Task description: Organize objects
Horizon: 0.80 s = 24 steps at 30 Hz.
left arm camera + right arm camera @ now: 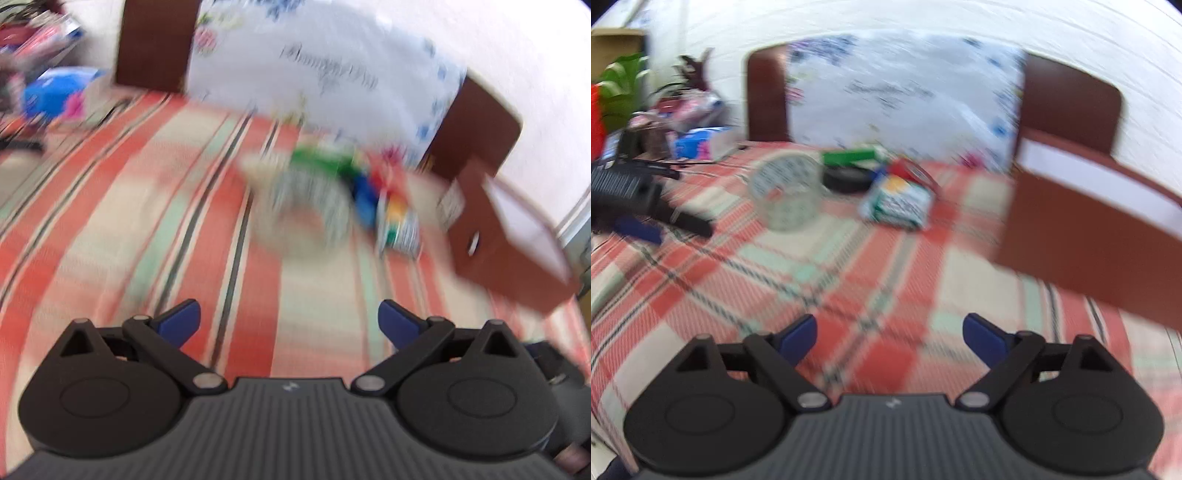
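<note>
Both views are smeared with motion blur, so fine detail is hard to call. The left tongs hang over the checked cloth with the blue pads spread wide and nothing between them. Same story on the right tongs: pads well apart, holding nothing, above the red and cream plaid.

Out ahead on the bench sits the cluster to be sorted. A clear glass jar with dark printing stands nearest the left side of the group. Behind it lies a green box just above a black round thing. Beside those, a small green-and-white carton leans on its side, with something red touching its far edge.

To the right, a brown box with a white inside stands open. A chair back draped with floral white fabric stands at the far edge.
</note>
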Motion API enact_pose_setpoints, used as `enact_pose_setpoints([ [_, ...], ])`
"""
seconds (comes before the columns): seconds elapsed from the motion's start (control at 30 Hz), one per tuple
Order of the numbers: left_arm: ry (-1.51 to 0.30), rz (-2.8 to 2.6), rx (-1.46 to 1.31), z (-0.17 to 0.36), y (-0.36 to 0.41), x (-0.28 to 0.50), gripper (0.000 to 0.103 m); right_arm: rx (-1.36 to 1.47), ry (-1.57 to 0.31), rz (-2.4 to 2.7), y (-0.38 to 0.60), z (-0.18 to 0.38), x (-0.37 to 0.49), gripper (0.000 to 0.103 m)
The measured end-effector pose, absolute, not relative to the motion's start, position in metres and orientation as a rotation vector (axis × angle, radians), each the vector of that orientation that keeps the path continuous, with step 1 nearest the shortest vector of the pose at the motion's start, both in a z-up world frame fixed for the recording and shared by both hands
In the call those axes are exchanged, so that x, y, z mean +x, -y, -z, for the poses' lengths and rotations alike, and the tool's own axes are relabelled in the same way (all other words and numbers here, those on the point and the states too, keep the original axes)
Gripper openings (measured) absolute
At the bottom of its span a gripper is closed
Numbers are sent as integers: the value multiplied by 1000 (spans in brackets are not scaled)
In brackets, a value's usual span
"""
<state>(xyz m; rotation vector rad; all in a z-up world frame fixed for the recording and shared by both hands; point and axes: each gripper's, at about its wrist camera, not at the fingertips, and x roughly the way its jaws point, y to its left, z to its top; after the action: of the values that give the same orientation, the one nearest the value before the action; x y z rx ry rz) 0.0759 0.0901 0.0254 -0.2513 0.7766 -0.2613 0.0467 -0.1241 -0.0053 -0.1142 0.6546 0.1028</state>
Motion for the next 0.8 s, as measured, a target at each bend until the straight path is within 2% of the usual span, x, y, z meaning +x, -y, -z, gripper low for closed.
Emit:
enact_pose_setpoints([
  [0.03,-773,262,-242,-29,-89,91,90,-143,-632,-141,116,5,61,83],
  [0.1,-784,254,-218,-30,-84,117,71,-172,-602,-218,98,4,90,76],
  [0.13,-800,252,-198,-26,-80,130,67,-171,-596,-256,90,5,105,76],
  [0.17,-824,250,-180,-21,-77,142,56,-167,-595,-292,81,7,120,77],
  [0.2,-853,249,-170,-16,-76,151,40,-171,-598,-317,73,9,134,81],
  [0.27,-892,239,-171,-5,-77,165,25,-184,-607,-332,56,16,160,82],
  [0.37,-921,204,-220,5,-89,172,15,-186,-629,-353,39,28,192,96],
  [0.43,-940,201,-260,7,-93,173,14,-191,-678,-380,32,36,205,82],
  [0.47,-939,201,-260,5,-92,169,14,-187,-688,-392,31,38,203,80],
  [0.63,-952,327,-217,-8,-49,128,16,-174,-689,-347,59,24,146,79],
  [0.73,-977,445,-149,-5,4,96,27,-85,-722,-300,108,16,100,78],
  [0.8,-1018,536,-120,2,43,80,29,-19,-742,-258,143,15,64,79],
])
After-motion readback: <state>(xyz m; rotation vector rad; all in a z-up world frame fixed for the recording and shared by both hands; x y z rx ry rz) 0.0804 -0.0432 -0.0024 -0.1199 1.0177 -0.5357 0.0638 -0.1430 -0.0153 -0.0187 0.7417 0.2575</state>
